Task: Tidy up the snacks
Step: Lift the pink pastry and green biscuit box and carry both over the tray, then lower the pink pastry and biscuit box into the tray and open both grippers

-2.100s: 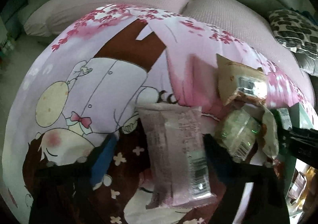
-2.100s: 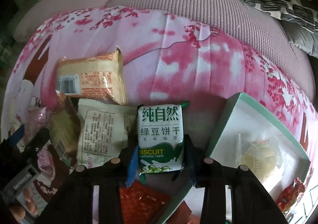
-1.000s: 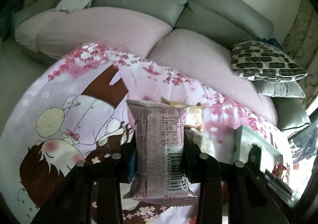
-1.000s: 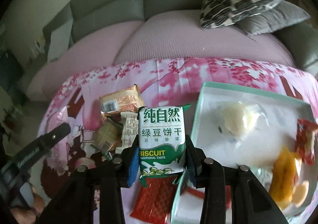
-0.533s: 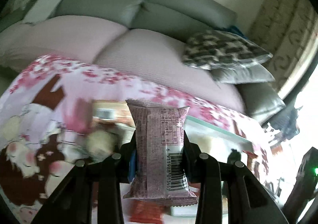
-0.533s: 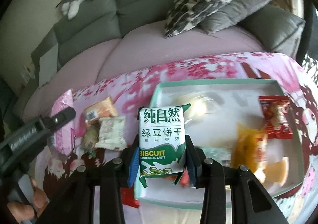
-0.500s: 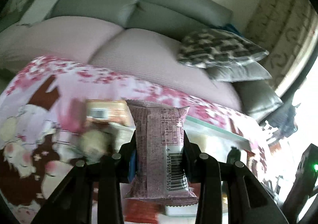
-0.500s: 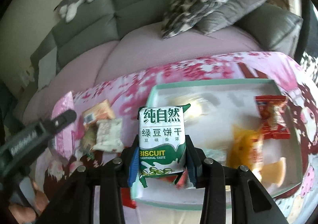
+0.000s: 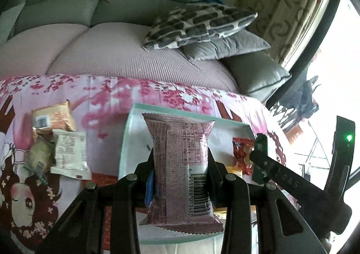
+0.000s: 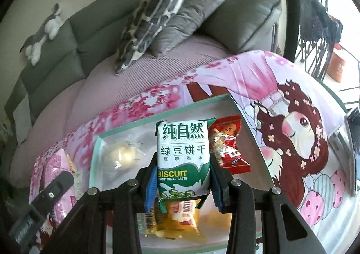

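My left gripper (image 9: pixel 181 175) is shut on a pink snack packet (image 9: pixel 180 164) with a barcode, held upright above the mint-rimmed white tray (image 9: pixel 124 139). My right gripper (image 10: pixel 183 179) is shut on a green and white biscuit packet (image 10: pixel 183 152), also held over the same tray (image 10: pixel 94 159). In the tray lie a red sweet packet (image 10: pixel 227 143), a pale clear-wrapped snack (image 10: pixel 119 155) and a yellow packet (image 10: pixel 180 220). The right gripper's dark finger (image 9: pixel 270 168) shows at the right of the left wrist view, and the left gripper (image 10: pixel 51 188) at the lower left of the right wrist view.
Loose snacks lie left of the tray on the pink cartoon cloth (image 9: pixel 101 100): an orange packet (image 9: pixel 52 119), a white packet (image 9: pixel 69 155), a greenish one (image 9: pixel 39 157). A grey sofa with patterned cushion (image 9: pixel 198 26) stands behind. A phone-like device (image 10: pixel 348 148) lies at the far right.
Both grippers have swung to the right with their packets, from over the loose snack pile to over the tray. Both grips are unchanged.
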Demonstrator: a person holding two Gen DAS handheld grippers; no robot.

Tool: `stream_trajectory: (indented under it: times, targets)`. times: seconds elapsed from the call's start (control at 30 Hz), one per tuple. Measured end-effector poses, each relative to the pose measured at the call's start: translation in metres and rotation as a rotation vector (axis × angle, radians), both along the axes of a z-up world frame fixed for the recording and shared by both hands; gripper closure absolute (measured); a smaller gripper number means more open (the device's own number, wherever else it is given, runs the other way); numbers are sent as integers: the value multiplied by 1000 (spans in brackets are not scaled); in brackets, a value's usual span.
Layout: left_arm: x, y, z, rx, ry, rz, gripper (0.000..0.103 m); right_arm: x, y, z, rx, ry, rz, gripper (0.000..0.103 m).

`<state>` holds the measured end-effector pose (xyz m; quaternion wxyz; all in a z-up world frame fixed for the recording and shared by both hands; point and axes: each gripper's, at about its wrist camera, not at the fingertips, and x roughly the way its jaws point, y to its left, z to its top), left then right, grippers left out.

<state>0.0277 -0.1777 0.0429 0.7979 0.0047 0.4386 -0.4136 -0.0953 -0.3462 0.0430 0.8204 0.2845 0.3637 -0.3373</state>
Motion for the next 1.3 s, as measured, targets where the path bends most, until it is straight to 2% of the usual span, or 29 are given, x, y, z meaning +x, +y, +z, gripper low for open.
stream_trajectory:
  times: [0.17,0.37,0.7,0.87,1.3]
  targets:
    - [-3,-16,-6,2,4,-27,64,4,-1,-9,4,-21,18,60]
    - [-9,-33,-13,27,-38,-48,64,8,-2,-16,-10,-46,36,60]
    - [-4,-51,-30,73,-22,-57,64,11,-12,-29,-5,-3,15,60]
    - [1,-53,-37,82,6,-42,64,10,-14,-32,4,0,12,60]
    - [-1,-61,-49,127,10,-66,64,12,-14,-33,-6,33,19,60]
